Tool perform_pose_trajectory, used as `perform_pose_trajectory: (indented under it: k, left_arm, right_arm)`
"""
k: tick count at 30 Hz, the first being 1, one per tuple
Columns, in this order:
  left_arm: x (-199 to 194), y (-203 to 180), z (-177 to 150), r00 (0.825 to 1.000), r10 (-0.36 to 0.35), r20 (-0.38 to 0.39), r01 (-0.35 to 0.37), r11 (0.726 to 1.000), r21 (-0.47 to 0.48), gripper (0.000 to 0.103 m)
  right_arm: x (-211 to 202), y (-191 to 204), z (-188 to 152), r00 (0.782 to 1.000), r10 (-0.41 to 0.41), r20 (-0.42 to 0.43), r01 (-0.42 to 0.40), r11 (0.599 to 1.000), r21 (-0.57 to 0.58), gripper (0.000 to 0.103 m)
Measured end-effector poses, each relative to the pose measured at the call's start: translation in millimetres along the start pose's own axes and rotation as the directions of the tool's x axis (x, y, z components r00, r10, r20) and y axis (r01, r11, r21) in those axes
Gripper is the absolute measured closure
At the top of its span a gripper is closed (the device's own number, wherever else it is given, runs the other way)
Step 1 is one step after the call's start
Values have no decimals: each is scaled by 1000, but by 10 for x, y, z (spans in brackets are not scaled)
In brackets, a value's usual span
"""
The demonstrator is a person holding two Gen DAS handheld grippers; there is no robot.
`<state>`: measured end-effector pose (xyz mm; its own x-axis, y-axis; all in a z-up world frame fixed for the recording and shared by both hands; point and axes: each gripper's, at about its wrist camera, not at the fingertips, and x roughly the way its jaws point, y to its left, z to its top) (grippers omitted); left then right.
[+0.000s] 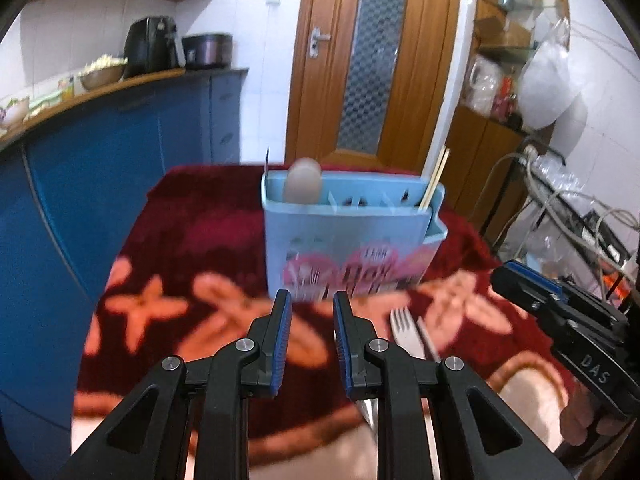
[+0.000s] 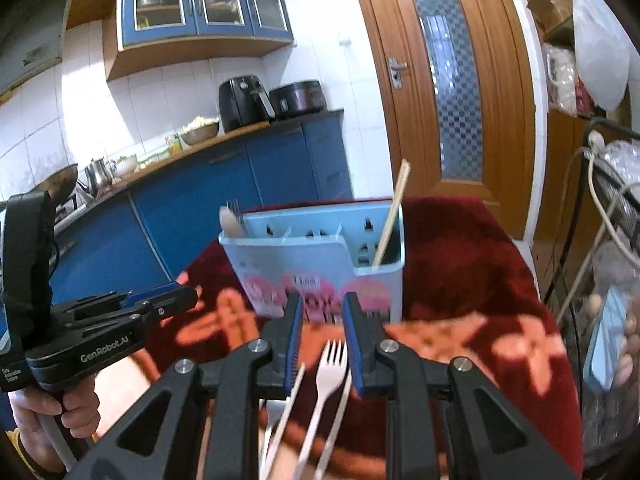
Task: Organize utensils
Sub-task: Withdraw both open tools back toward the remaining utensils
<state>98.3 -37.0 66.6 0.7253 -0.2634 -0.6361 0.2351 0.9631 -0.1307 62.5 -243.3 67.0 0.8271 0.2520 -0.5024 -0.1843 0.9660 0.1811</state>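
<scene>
A light blue utensil holder [image 1: 344,240] with pink flowers stands on the red flowered cloth; it also shows in the right wrist view [image 2: 316,256]. A wooden spoon [image 1: 303,180] stands in its left compartment and chopsticks [image 1: 436,178] in its right one. A white plastic fork [image 2: 328,384] and other pale utensils [image 2: 284,416] lie on the cloth below my right gripper [image 2: 320,328], which is open and empty. The fork also shows in the left wrist view [image 1: 404,330]. My left gripper [image 1: 310,320] is open and empty in front of the holder. A metal tip [image 1: 370,410] lies under it.
A blue kitchen counter [image 1: 120,128] with an air fryer [image 1: 152,46] and a cooker runs along the left. A wooden door [image 1: 372,60] stands behind the table. Shelves, cables and bags [image 1: 552,80] crowd the right side. The table edge [image 1: 92,320] drops off left.
</scene>
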Motion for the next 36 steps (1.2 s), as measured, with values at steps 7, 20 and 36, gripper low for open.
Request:
perform_pose_trajectory:
  k: [7, 20, 36]
  left_arm:
    - [81, -7, -258, 996, 0, -84, -1, 1000, -9, 82]
    - [239, -109, -490, 975, -44, -219, 37, 999, -36, 82]
    - [521, -319, -597, 923, -127, -363, 112, 992, -63, 79]
  right_arm:
    - [-14, -31, -256, 997, -14, -79, 16, 1000, 21, 80]
    - [-30, -190, -495, 982, -21, -186, 35, 997, 70, 75]
    - [-56, -427, -614, 976, -15, -215, 43, 991, 125, 73]
